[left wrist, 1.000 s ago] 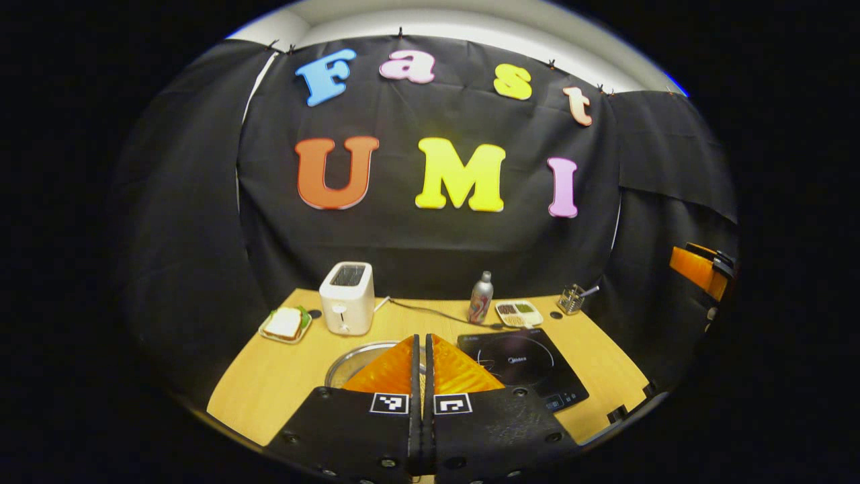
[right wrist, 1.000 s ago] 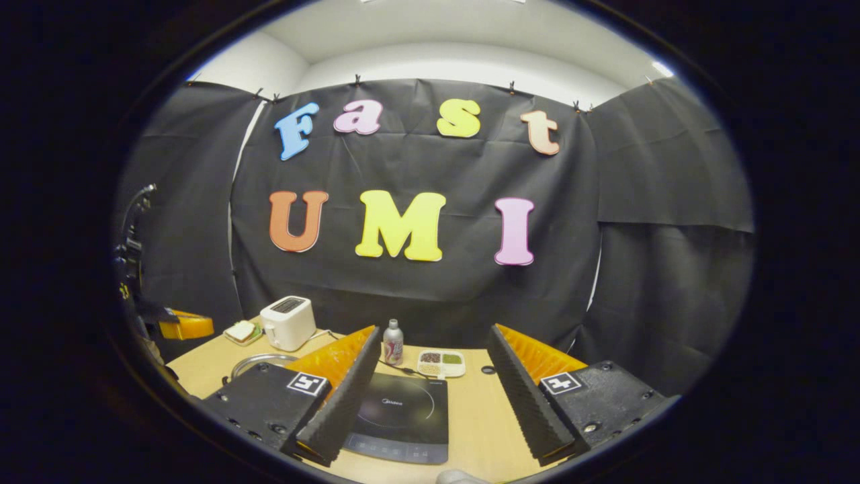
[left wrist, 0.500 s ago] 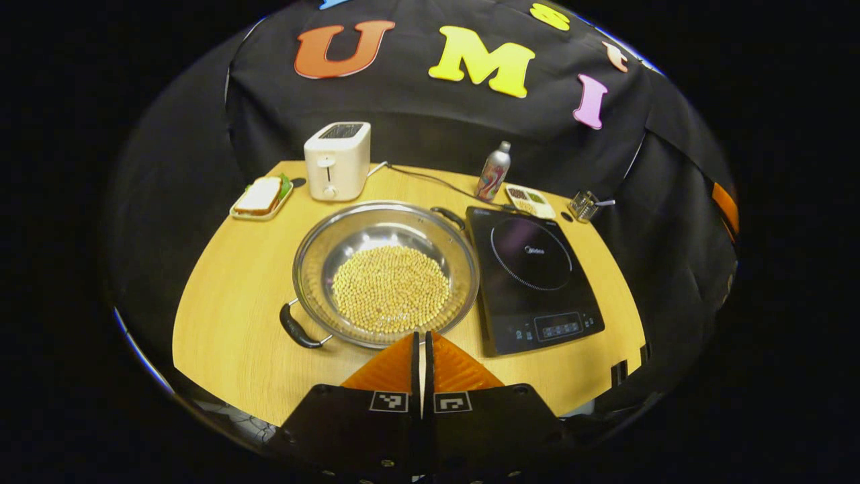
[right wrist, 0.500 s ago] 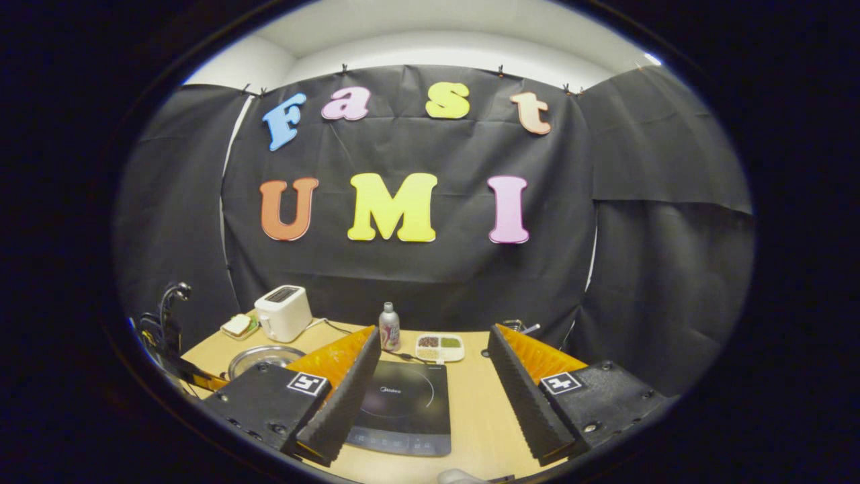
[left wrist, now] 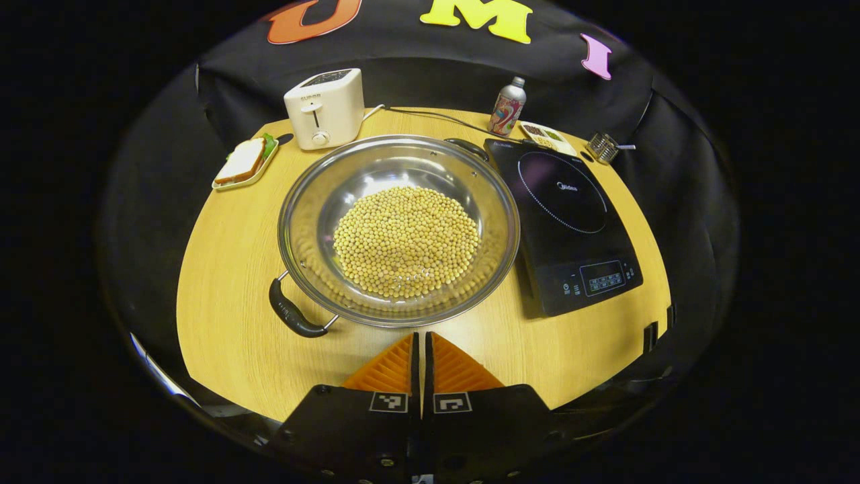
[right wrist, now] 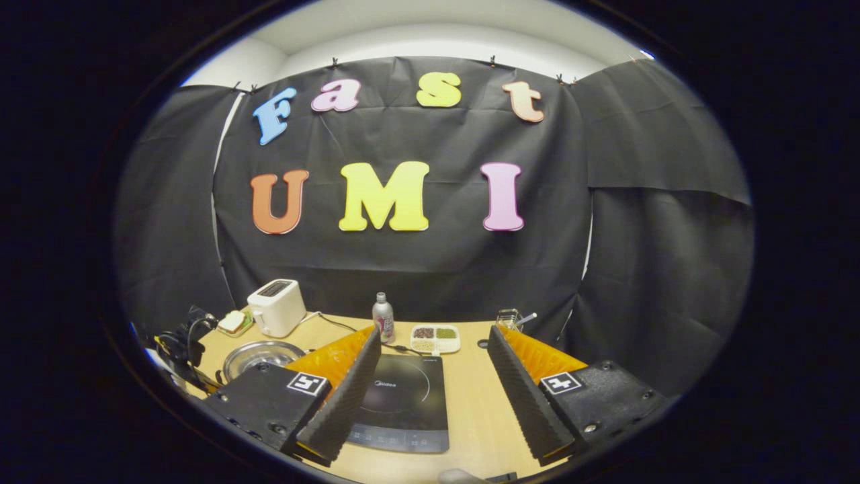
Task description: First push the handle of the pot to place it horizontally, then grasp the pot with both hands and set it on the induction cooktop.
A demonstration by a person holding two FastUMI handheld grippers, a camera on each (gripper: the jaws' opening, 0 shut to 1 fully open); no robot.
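The right gripper [right wrist: 430, 376] is hovering wide open above the induction cooktop [right wrist: 402, 401], the pot [right wrist: 261, 352] sitting left.

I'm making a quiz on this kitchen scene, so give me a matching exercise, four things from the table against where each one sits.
Things:
1. pot
2. toaster
3. sandwich plate
4. induction cooktop

Places:
A. back of the table, cord trailing from it
B. table's left edge, beside the toaster
C. right of the pot
D. middle of the table, full of beans

Pairs: 1-D, 2-A, 3-B, 4-C
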